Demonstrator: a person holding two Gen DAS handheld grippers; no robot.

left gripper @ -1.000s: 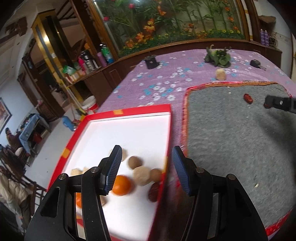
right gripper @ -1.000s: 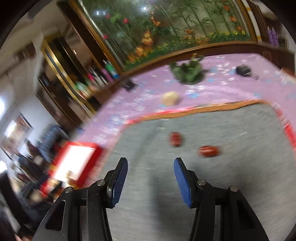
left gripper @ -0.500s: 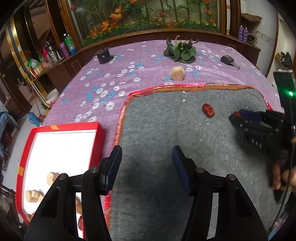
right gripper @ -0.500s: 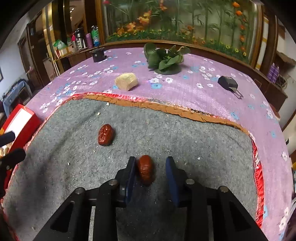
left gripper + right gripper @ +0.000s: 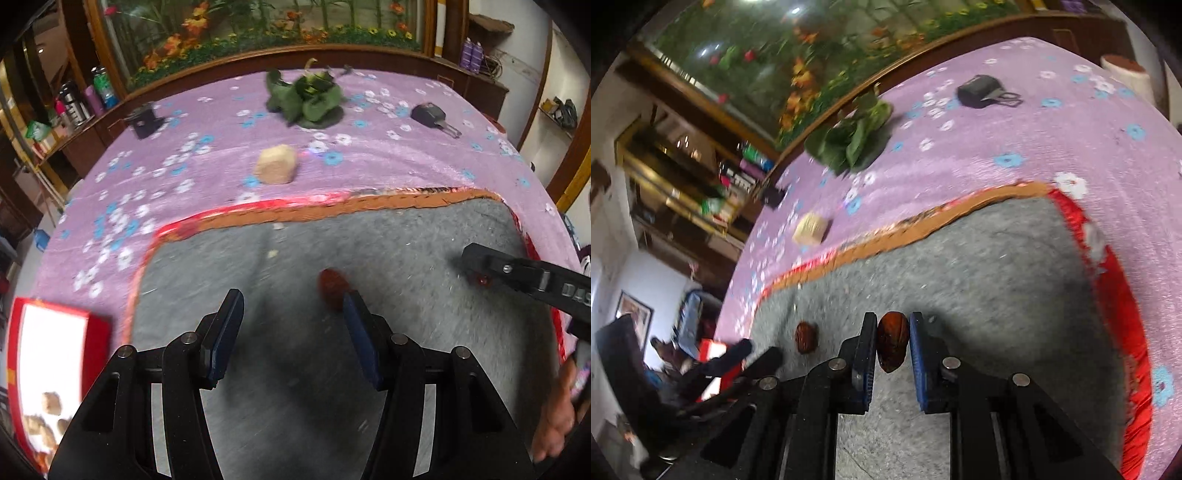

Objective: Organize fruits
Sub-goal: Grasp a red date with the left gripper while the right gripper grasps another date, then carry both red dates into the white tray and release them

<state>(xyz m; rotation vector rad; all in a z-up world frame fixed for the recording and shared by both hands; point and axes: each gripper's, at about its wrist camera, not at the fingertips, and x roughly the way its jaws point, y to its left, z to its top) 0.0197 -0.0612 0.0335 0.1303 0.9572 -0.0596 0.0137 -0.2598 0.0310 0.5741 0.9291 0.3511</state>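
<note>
- Purple flowered cloth (image 5: 207,177) covers the table; a grey felt mat (image 5: 406,258) with a red-orange border lies on it.
- Red-rimmed white tray (image 5: 55,332) at 9 o'clock of the mat holds pale fruits.
- Left tongs (image 5: 291,314) hang part-open and empty, a red date (image 5: 332,286) at their right fingertip.
- Right tongs (image 5: 892,341) have just closed, pinching a second date (image 5: 892,339).
</note>
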